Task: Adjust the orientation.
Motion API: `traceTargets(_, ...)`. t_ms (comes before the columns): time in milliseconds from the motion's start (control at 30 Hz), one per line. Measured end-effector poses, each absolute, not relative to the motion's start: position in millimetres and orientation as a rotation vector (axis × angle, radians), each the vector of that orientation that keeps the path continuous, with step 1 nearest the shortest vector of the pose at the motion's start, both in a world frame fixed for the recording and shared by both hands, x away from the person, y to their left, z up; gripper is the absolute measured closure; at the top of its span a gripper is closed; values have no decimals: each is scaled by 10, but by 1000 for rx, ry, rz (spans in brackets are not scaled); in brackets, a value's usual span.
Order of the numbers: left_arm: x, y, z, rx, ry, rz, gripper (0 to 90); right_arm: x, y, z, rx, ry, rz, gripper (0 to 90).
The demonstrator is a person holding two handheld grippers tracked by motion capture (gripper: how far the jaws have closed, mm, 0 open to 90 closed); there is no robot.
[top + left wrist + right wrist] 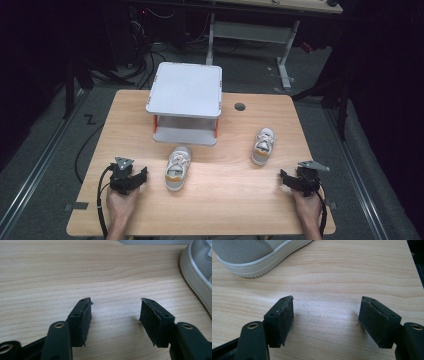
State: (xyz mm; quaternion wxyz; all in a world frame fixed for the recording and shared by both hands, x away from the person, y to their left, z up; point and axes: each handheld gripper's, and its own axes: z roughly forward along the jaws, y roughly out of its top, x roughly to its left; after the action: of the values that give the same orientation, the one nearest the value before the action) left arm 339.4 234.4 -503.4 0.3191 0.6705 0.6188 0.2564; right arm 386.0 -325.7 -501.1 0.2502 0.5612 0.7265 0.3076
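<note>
Left gripper [141, 176]: held low over the table [225, 210] near its front left edge; its jaws are spread wide with only bare wood seen between them in the left gripper view.
Right gripper [283, 176]: held near the front right edge of the table; its jaws are likewise spread wide and nothing is gripped.
Left shoe [178, 167]: laid on the table just right of the left gripper, toe pointed away from the person, just in front of the rack; its ribbed sole rim is seen at the right edge of the left gripper view.
Right shoe [262, 145]: placed farther back, ahead and to the left of the right gripper, apart from it.
Rack [186, 102]: a white two-tier stand set at the table's far middle.
</note>
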Motion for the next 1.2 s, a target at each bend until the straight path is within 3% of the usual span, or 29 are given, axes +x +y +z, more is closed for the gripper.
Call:
traceTargets(600, 3249, 2174, -4745, 1748, 1505, 580, 446, 3861, -3258, -5011, 1525, 1980, 837, 279)
traceTargets(1200, 3310, 1750, -4492, 1870, 1336, 525, 460, 3861, -3258, -5011, 1525, 1980, 837, 279)
